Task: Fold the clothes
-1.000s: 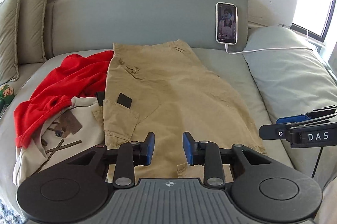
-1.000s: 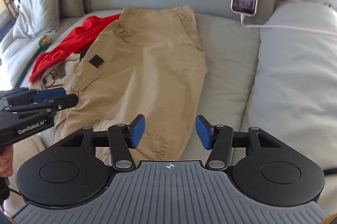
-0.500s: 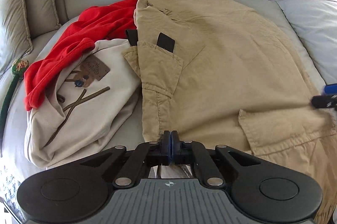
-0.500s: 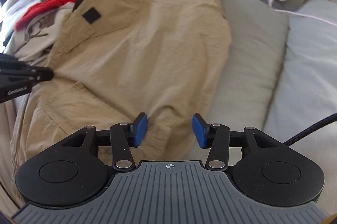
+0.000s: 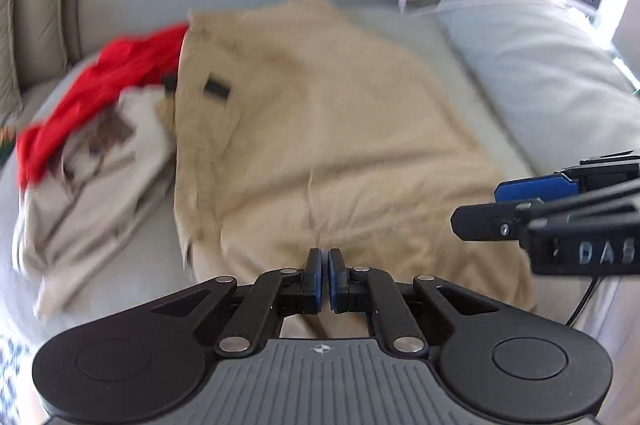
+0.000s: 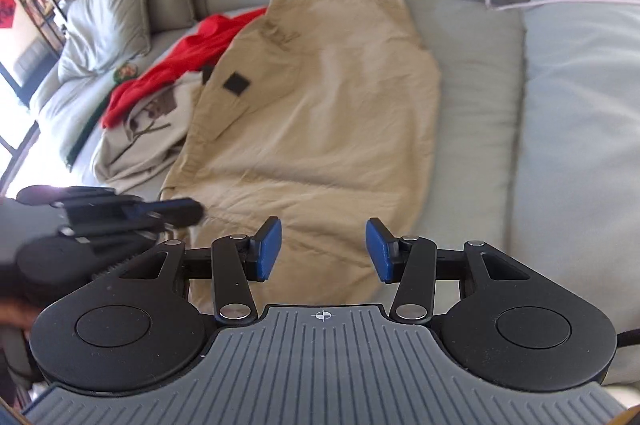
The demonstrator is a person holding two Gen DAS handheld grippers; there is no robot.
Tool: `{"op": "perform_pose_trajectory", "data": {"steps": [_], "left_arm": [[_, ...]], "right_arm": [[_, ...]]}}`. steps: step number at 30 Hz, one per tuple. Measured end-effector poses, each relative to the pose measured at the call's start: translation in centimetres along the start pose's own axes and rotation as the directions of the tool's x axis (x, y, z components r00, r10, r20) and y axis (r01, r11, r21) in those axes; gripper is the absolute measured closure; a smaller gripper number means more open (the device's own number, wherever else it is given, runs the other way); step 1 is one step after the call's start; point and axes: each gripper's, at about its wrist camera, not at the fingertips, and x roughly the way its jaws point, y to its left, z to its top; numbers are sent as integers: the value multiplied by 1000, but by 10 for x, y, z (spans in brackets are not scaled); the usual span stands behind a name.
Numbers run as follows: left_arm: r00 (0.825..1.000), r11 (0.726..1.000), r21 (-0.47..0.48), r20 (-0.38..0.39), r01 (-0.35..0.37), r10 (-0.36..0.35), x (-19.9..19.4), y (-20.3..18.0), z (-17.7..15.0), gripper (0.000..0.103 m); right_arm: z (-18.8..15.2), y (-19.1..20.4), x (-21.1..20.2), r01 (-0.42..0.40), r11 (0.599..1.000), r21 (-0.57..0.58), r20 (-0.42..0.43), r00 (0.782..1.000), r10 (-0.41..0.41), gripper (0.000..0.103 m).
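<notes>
The left claw [image 5: 324, 275] is pinched shut on the near hem of the khaki cargo shorts [image 5: 320, 129], which lie spread on the bed [image 6: 472, 73] beside a red garment [image 5: 100, 93]. The right claw [image 6: 324, 251] hangs open above the shorts' near edge.

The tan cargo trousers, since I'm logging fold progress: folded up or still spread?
Mostly spread: the tan cargo trousers lie long across the grey bed; the left gripper pinches their near hem.
</notes>
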Motion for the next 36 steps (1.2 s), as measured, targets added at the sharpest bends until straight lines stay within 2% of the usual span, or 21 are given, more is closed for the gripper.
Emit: {"op": "perform_pose_trajectory", "data": {"steps": [4,7,9,11,14,15,17,20,24,27,29,32,33,35,36], "left_arm": [[999,999,42,-47,-24,26,-1,1,-13,96],[996,997,68,-86,-23,29,-10,2,-11,96],[997,999,52,-71,17,-13,-25,12,-8,94],[999,999,15,-28,43,-43,-45,24,-2,92],[997,998,-38,67,44,-42,-74,37,18,86],[994,997,-58,99,47,-41,-81,39,27,73],[986,991,-112,157,72,-54,-90,43,46,61],[975,977,-171,200,126,-91,-85,45,76,61],[973,970,-192,202,148,-108,-48,37,111,66],[975,955,-237,172,177,-138,-7,28,135,73],[978,955,-243,158,172,-137,18,20,147,74],[987,967,-228,133,115,-86,54,12,170,77],[990,972,-221,130,79,-51,64,15,179,84],[992,979,-206,124,-3,29,85,25,197,96],[991,979,-199,120,-41,66,95,32,206,99]], "right_arm": [[-27,18,26,63,993,-104,-121,990,-75,53],[-28,13,20,56,996,-68,-163,984,-67,53],[-21,9,10,37,999,-28,-200,979,-42,54],[-16,9,-12,31,998,-61,-172,984,-41,53],[-1,5,-53,67,988,-138,-83,993,-79,50],[8,0,-64,85,986,-146,-55,994,-93,49],[28,-9,-84,113,981,-156,-7,993,-115,48],[59,-20,-99,152,971,-187,43,988,-147,43],[95,-32,-83,189,954,-234,61,982,-180,42],[117,-44,-49,219,938,-268,53,976,-212,42],[131,-54,-19,250,927,-280,45,968,-247,42],[153,-75,23,209,957,-199,36,978,-206,45],[160,-83,36,172,973,-155,31,985,-169,46],[176,-92,65,95,992,-80,18,995,-94,64],[183,-94,80,65,997,-51,13,998,-65,79]]}}
